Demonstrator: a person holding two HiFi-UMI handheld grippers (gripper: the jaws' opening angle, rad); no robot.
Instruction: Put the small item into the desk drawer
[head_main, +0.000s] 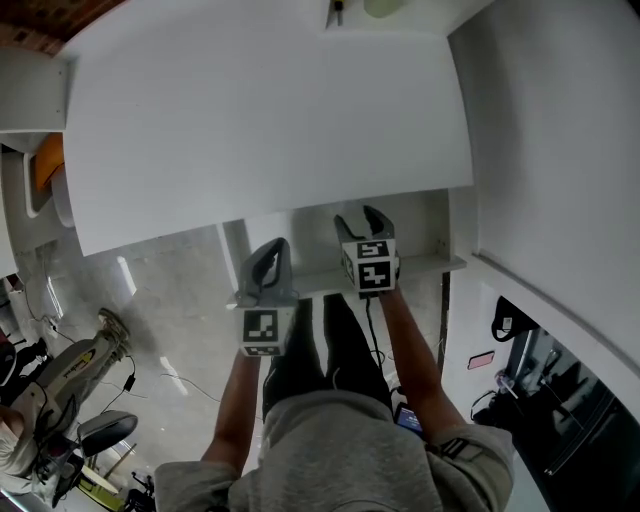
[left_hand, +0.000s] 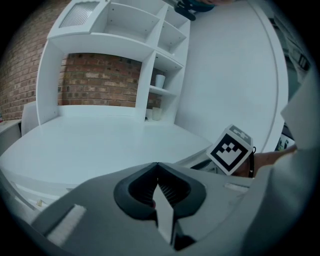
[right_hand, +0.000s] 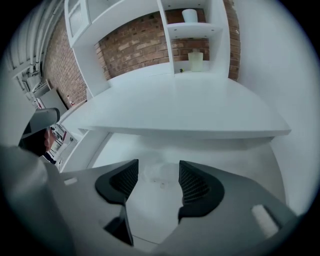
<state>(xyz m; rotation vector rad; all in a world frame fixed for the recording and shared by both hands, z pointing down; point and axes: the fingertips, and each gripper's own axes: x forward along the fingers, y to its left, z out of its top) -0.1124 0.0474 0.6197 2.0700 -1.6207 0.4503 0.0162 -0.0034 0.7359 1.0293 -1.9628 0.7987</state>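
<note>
Now the right gripper (head_main: 360, 220) is hovering, fingers released, over the drawer (head_main: 430, 266) at the bench's (head_main: 270, 120) six o'clock edge. The left gripper (head_main: 275, 252) is holding its fingers clenched, and the small item's place cannot be told.

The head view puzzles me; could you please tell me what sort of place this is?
Probably an office-like workroom: a large white desk, white shelving holding a cup, and a bare brick wall behind it.

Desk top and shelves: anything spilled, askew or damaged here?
Nothing stands out. The desk top is bare and unmarked, and the cup and pale container stand upright on their shelves.
</note>
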